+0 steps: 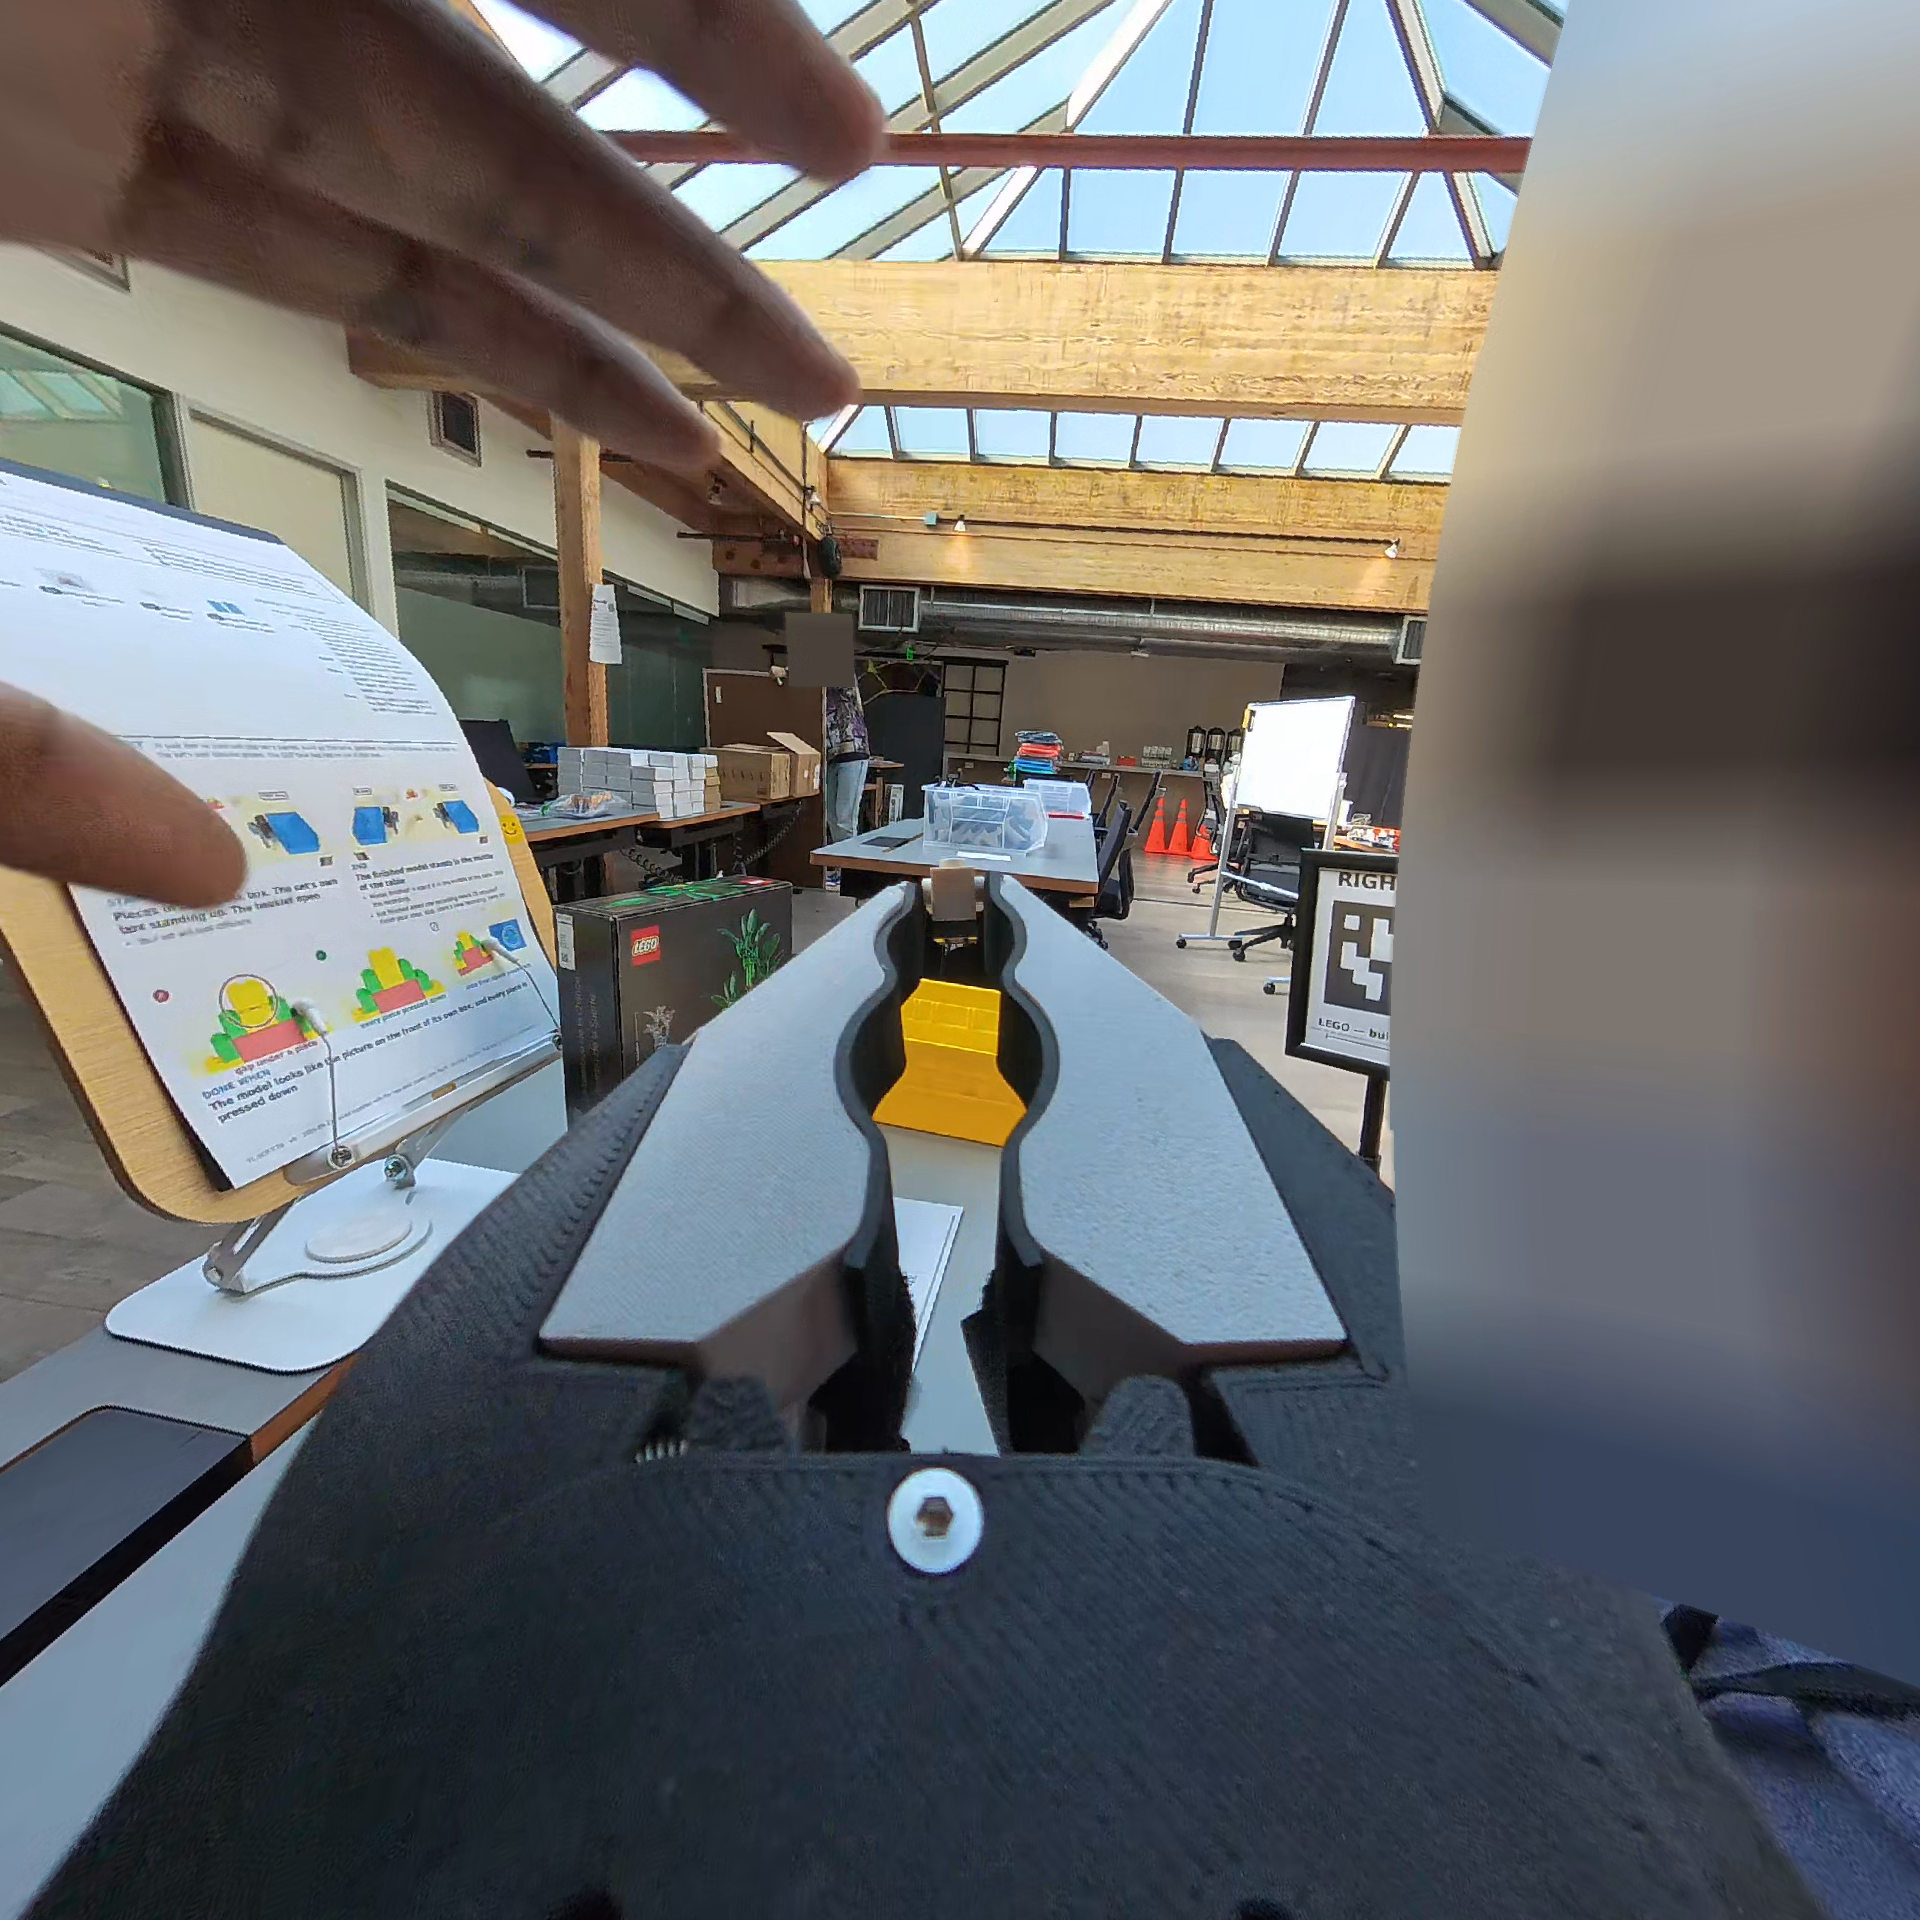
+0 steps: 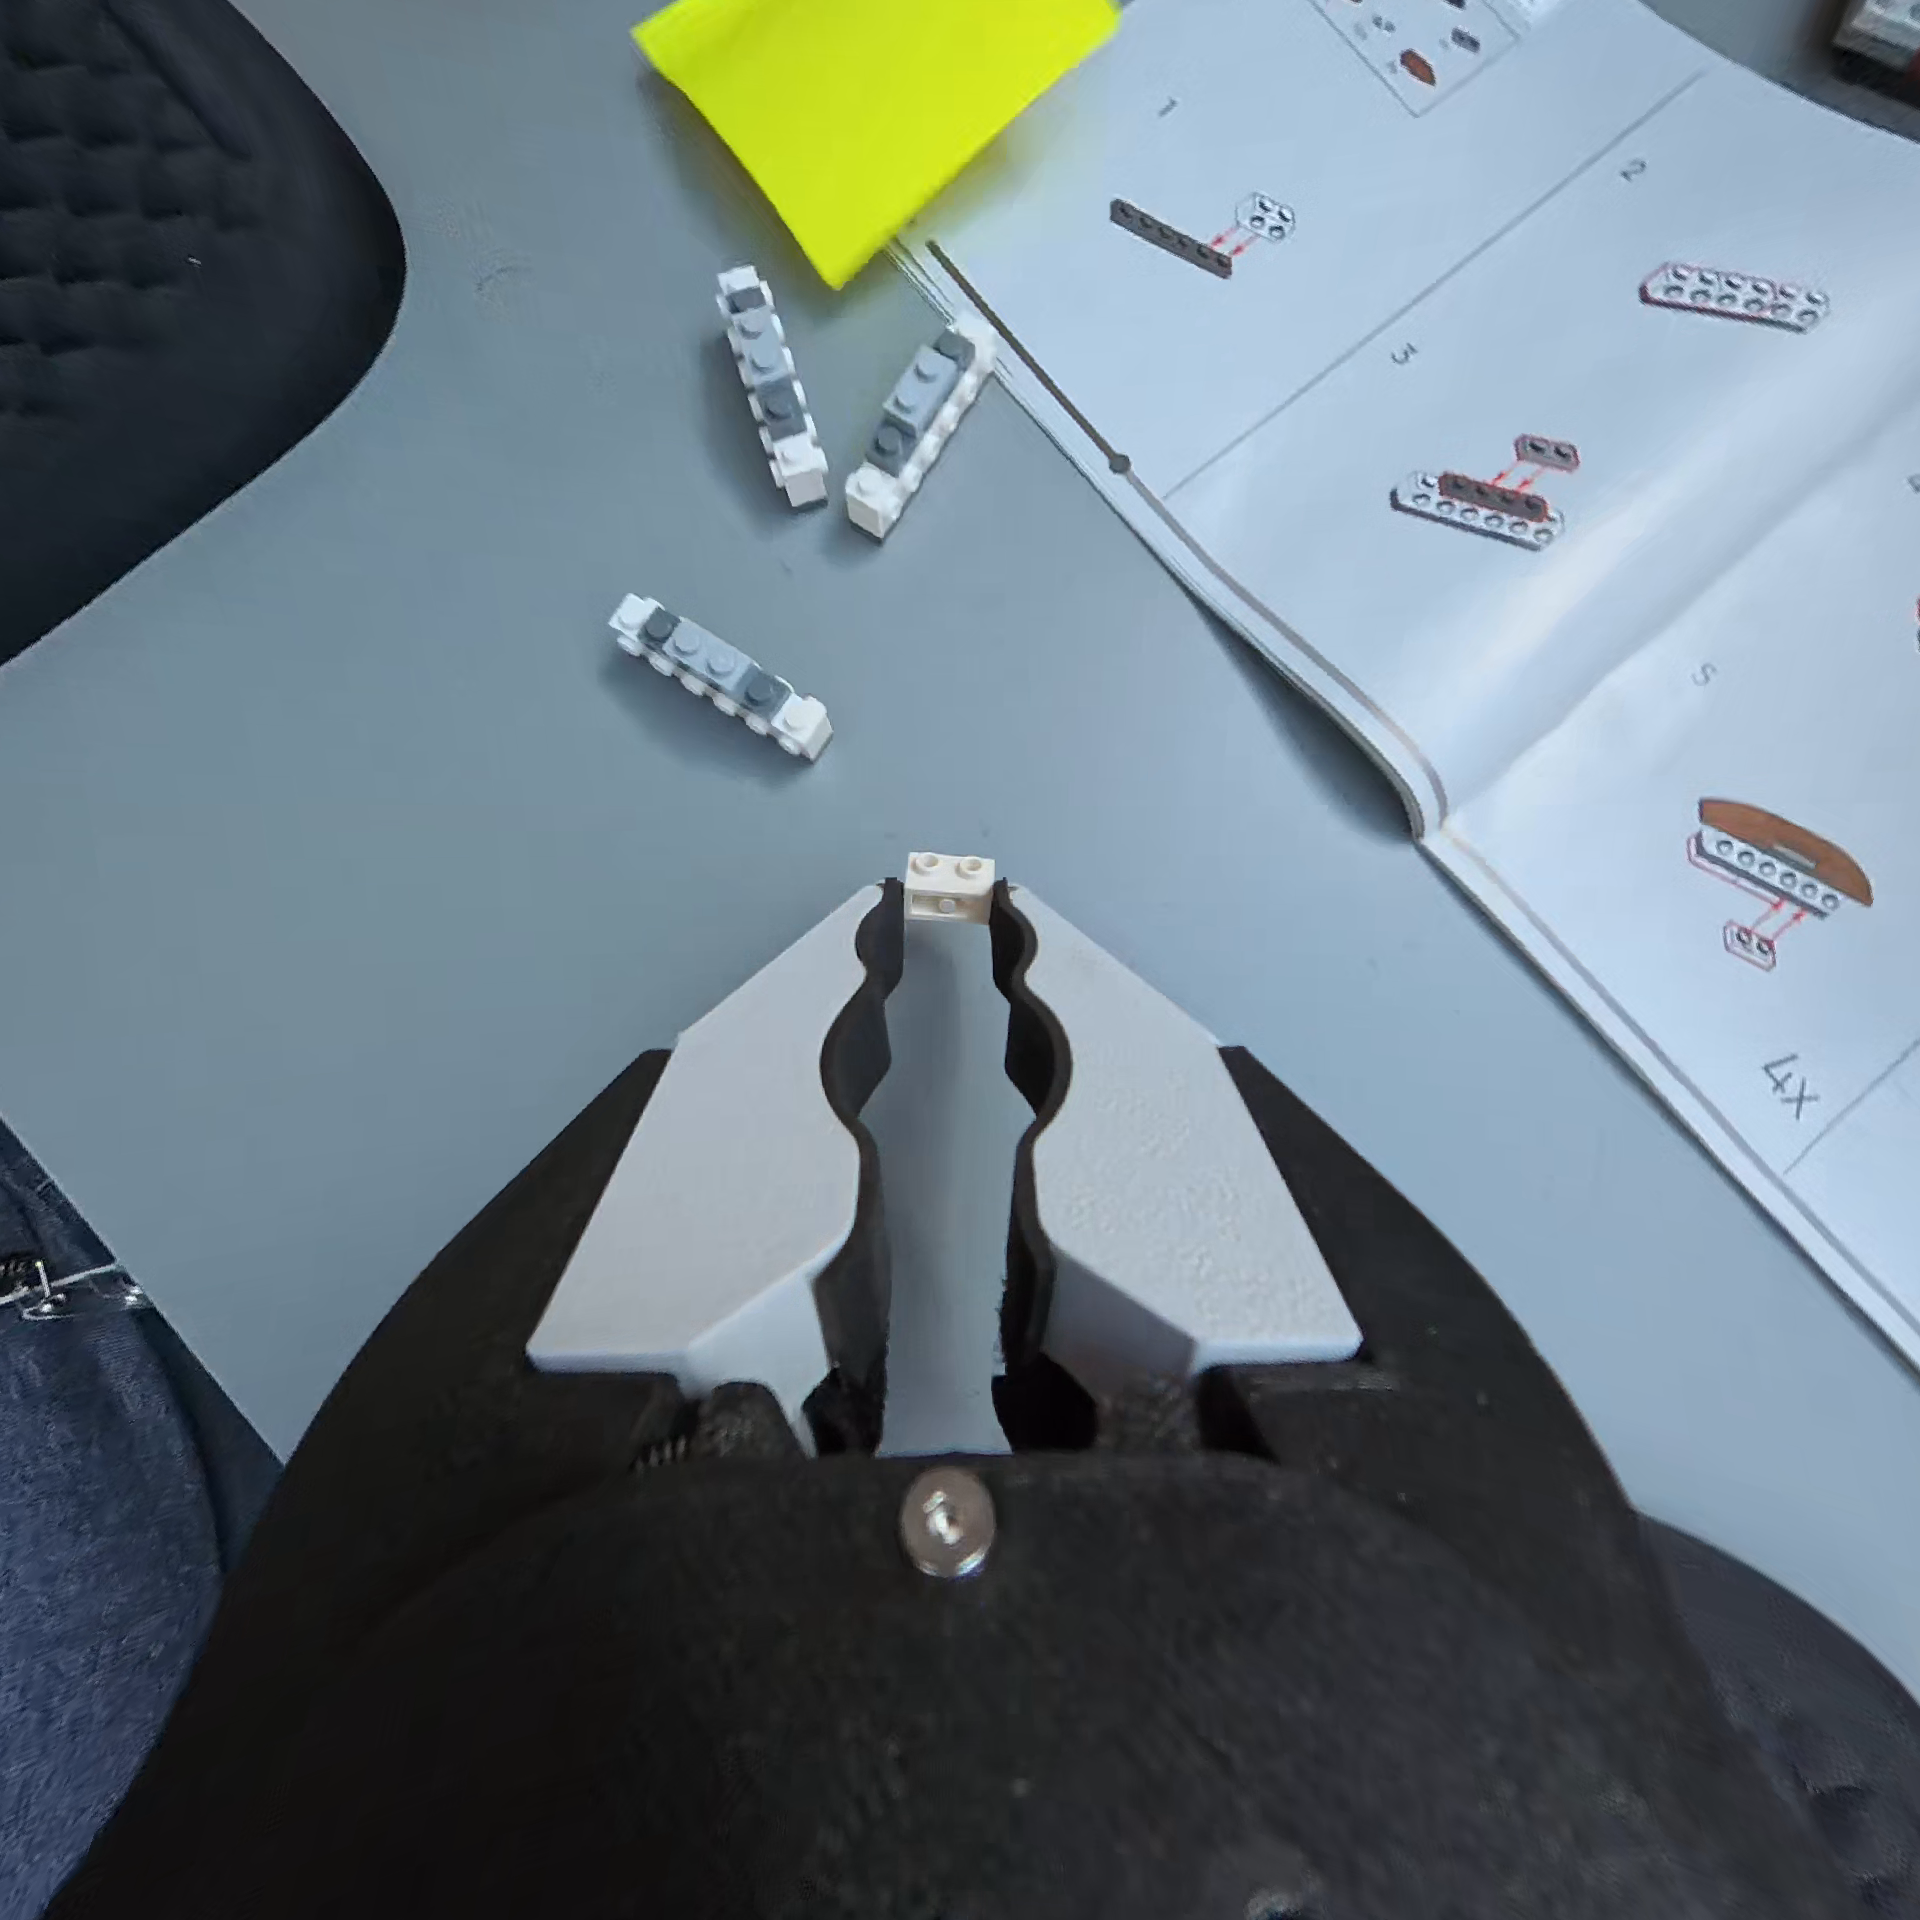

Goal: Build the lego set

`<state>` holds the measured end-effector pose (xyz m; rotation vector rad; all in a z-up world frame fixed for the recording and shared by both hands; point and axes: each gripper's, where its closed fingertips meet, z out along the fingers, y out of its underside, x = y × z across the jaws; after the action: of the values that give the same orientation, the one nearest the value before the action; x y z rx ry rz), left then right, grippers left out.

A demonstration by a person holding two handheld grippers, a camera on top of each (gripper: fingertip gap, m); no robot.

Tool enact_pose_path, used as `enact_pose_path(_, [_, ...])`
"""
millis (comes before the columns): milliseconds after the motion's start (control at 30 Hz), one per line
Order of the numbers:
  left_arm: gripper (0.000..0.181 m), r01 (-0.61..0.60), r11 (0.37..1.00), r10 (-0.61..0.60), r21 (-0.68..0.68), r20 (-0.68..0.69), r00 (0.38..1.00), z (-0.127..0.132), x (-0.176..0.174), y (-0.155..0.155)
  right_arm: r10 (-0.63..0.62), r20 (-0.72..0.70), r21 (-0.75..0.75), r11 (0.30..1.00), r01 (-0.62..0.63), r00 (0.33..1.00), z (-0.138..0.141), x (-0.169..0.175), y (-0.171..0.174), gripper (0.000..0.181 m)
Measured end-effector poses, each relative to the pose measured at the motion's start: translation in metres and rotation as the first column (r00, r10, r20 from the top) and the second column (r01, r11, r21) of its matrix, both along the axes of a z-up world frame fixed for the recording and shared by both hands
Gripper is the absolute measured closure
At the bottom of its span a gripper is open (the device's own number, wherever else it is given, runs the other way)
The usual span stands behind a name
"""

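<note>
My right gripper [image 2: 948, 896] pinches a small white two-stud plastic brick [image 2: 948, 883] above the grey table [image 2: 312, 935], while my left gripper [image 1: 956, 899] clamps a small beige block [image 1: 957, 890].

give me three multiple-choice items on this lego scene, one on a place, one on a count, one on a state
1. Where does the neon yellow sheet lie?
A. beside the open instruction booklet, overlapping its corner
B. under the black mesh chair
C. inside the right claw

2. How many grey-and-white lego strips lie loose on the grey tabletop?
A. one
B. three
C. five

3. What is the right claw doing?
A. wide open and empty
B. gripping the booklet
C. shut on a small white two-stud lego brick

Answers:
1 A, the sheet's lower edge covers the booklet's corner at the top of the right wrist view.
2 B, two strips lie near the sheet and one lies nearer the claw.
3 C, the brick sits pinched between the fingertips.
</note>
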<state>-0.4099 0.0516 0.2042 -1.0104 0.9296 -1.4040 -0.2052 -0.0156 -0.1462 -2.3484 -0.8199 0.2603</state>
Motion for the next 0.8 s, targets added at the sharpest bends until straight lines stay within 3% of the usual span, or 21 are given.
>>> enact_pose_path(33, [0.173, 0.000, 1.000, 0.000, -0.002, -0.004, 1.000, 0.000, 0.001, 0.000, -0.022, -0.006, 0.005, 1.000, 0.022, 1.000, -0.001, 0.006, -0.002, 0.166])
enact_pose_path(333, [0.173, -0.016, 1.000, 0.016, -0.003, -0.026, 1.000, -0.002, 0.005, 0.001, -0.080, -0.029, 0.010, 0.997, 0.081, 0.996, -0.003, 0.023, -0.004, 0.166])
enact_pose_path(567, [0.173, -0.012, 1.000, 0.012, -0.006, -0.030, 0.999, -0.003, 0.007, 0.001, -0.220, -0.024, 0.003, 0.975, 0.220, 0.975, -0.012, 0.027, 0.004, 0.166])
enact_pose_path(800, [0.173, -0.005, 1.000, 0.005, -0.013, -0.027, 1.000, -0.003, 0.007, 0.002, -0.195, -0.011, -0.064, 0.979, 0.194, 0.981, -0.016, 0.028, -0.007, 0.162])
